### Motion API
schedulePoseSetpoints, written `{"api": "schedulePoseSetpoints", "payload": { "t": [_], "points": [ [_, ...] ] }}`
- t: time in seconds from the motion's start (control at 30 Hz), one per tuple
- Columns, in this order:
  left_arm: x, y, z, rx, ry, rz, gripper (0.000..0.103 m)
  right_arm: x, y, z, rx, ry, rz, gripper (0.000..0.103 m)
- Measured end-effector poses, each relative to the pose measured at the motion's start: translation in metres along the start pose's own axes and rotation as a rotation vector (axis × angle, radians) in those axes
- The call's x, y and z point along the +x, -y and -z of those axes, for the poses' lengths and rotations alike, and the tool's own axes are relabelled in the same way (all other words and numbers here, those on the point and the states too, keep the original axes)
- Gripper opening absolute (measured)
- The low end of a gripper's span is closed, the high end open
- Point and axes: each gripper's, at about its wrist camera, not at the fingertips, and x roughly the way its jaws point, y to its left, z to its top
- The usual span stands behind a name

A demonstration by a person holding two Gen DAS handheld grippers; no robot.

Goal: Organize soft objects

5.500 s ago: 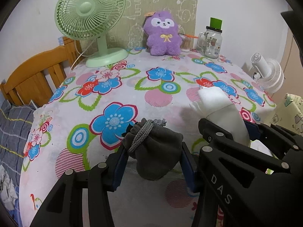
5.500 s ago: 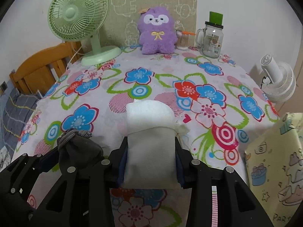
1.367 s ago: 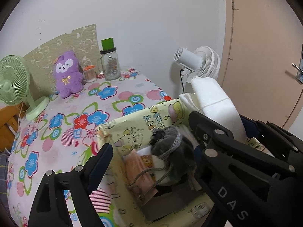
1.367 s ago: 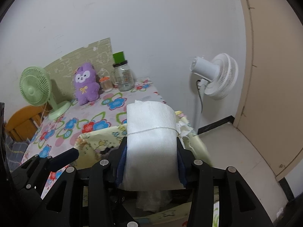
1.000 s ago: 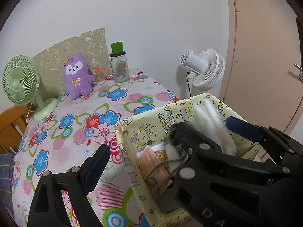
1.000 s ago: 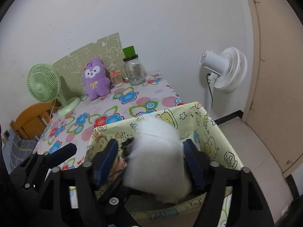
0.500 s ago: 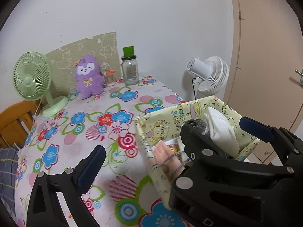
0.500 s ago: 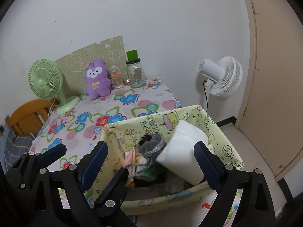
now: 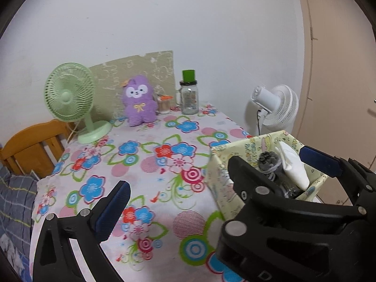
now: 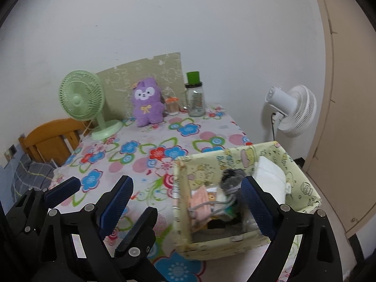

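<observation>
Left gripper [image 9: 178, 192]: jaws spread wide, nothing between them, only the flowered tablecloth [image 9: 145, 159] below.
Right gripper [image 10: 188, 195]: jaws wide apart too, nothing clamped; the yellow cartoon-print fabric bin [image 10: 303, 183] sits just ahead, partly between its fingers.
Grey drawstring pouch [image 10: 231, 176]: inside the bin, just inboard of the right gripper's right finger, cord trailing down.
White foam roll [image 10: 270, 171]: inside the bin too, leaning at the right wall beyond that same finger.
Writing: the bin's print is cartoon figures, no words I can read; the glass jar [image 9: 189, 98] far ahead carries a label, too small to make out.
Right view only: looks down into the bin, showing a pink item [image 10: 199, 202] and other packets under the pouch.
Left view only: the right gripper's black frame blocks most of the bin; just pouch top and roll peek over.
Far ahead of both: purple plush [image 9: 139, 102], green fan [image 9: 70, 96]; white fan [image 10: 291, 109] off right.
</observation>
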Motion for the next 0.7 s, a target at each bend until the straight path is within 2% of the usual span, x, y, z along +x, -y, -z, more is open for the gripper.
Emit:
{"api": "schedulePoseSetpoints", "payload": {
  "t": [0.4, 0.7],
  "points": [
    [-0.037, -0.048, 0.01, -0.072, 0.054, -0.086, 0.103, -0.026, -0.041, -0.001, -0.059, 0.056, -0.039, 0.095],
    [-0.068, -0.075, 0.018, -0.12, 0.097, -0.141, 0.103, -0.049, -0.056, 0.0, -0.086, 0.103, -0.053, 0.095]
  ]
}}
